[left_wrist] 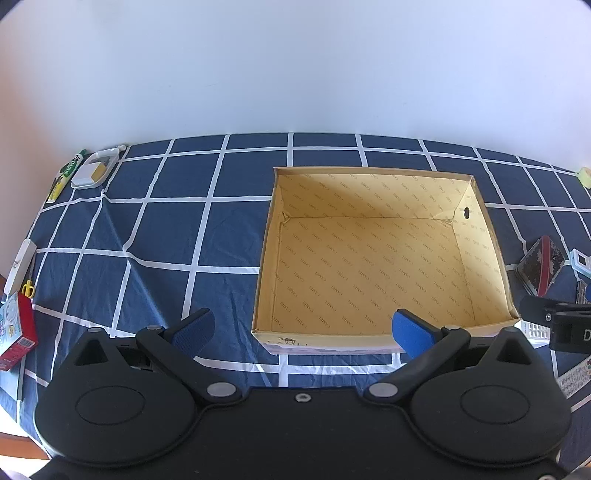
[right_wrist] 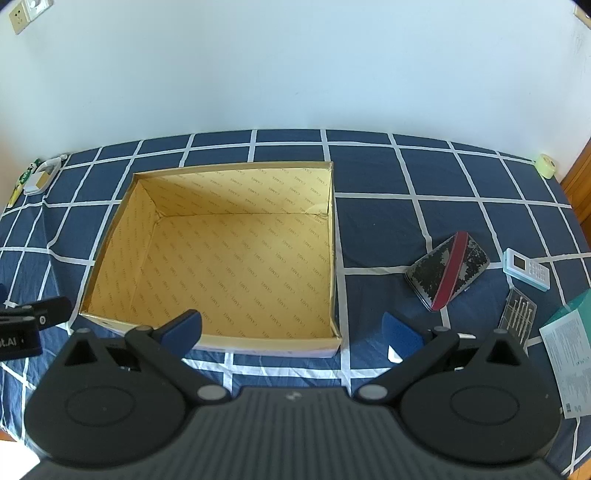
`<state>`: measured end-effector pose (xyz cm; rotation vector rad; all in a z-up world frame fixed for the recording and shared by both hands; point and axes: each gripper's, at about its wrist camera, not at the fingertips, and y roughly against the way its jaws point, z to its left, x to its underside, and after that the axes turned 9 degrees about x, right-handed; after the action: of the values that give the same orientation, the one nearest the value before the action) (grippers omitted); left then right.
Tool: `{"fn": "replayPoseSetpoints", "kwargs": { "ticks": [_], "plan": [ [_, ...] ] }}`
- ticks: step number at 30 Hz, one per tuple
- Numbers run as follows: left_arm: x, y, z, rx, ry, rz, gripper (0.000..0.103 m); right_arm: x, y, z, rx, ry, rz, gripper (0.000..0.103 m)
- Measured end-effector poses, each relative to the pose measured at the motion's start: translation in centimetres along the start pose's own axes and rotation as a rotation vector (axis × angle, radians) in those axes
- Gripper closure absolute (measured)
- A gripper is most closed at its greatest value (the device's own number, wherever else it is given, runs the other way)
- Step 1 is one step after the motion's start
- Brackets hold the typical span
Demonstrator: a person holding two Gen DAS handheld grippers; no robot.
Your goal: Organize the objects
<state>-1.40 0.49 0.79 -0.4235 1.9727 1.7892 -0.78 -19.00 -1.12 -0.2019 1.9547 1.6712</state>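
Starting step: nothing is stowed yet. The cardboard box (right_wrist: pixel 221 254) sits empty mid-desk (right_wrist: pixel 388 166). Left gripper (left_wrist: pixel 303 328) and right gripper (right_wrist: pixel 291 328) both have fingers spread, holding nothing. Next move: reach the nearby patterned tin (right_wrist: pixel 448 269), right of the box.

A home room, likely a bedroom, is what I am looking at.

I am seeing a navy checked cloth (right_wrist: pixel 369 166) lying wrinkled like a bedsheet over a wide surface against a plain white wall (right_wrist: pixel 295 66), with a wall socket (right_wrist: pixel 18 18) showing at 10 o'clock in the right wrist view. Household odds are lying about: a shoe box (right_wrist: pixel 334 236) at centre, a small remote (right_wrist: pixel 526 269) at 3 o'clock, a tape roll (right_wrist: pixel 546 165) at 2 o'clock.
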Motion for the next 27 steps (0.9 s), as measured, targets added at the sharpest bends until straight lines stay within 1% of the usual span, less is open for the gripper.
{"fn": "replayPoseSetpoints", "kwargs": {
  "ticks": [27],
  "plan": [
    [0.43, 0.32, -0.36, 0.008, -0.011, -0.002, 0.0, 0.08, 0.32, -0.37, 0.005, -0.002, -0.002, 0.0]
  ]
}}
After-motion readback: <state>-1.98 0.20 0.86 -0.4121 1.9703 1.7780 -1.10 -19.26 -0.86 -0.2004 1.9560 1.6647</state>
